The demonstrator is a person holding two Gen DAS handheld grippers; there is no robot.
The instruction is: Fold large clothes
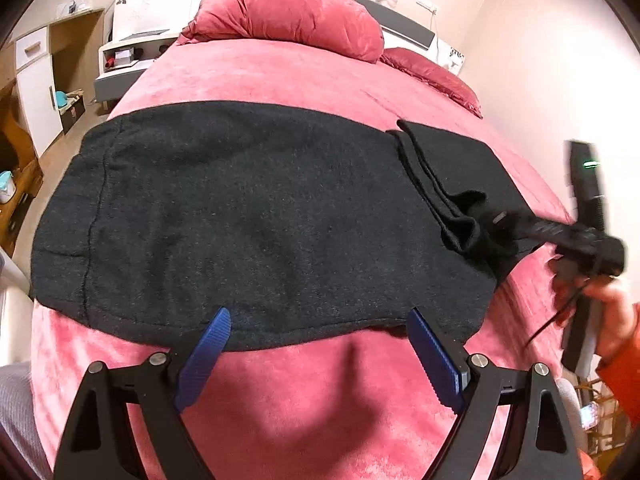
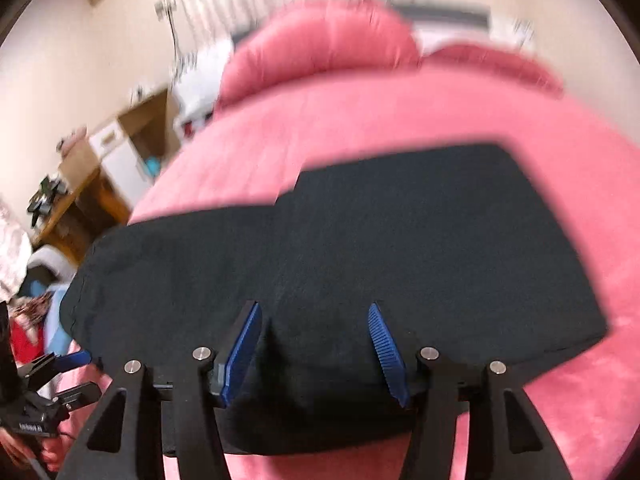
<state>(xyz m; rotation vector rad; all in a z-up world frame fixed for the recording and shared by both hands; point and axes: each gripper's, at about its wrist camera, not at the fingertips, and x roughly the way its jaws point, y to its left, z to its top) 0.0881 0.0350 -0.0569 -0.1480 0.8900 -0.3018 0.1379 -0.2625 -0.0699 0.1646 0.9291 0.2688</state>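
Note:
A large black garment (image 1: 256, 216) lies flat across the pink bed (image 1: 304, 80), with a folded-over strip of it (image 1: 424, 176) at the right. My left gripper (image 1: 319, 314) is open at the garment's near hem, its blue pads (image 1: 208, 352) wide apart and nothing between them. In the left wrist view my right gripper (image 1: 496, 220) reaches in from the right and meets the bunched end of that strip. In its own blurred view the right gripper (image 2: 314, 308) hovers over the black garment (image 2: 400, 240) with jaws apart. A hump of cloth rises between the pads (image 2: 244, 344), which do not press on it.
A pink bolster (image 1: 288, 12) and a red pillow (image 1: 436, 76) lie at the head of the bed. A white nightstand (image 1: 128, 52) and wooden cupboards (image 1: 48, 76) stand to the left. A hand in an orange sleeve (image 1: 616, 320) holds the right gripper.

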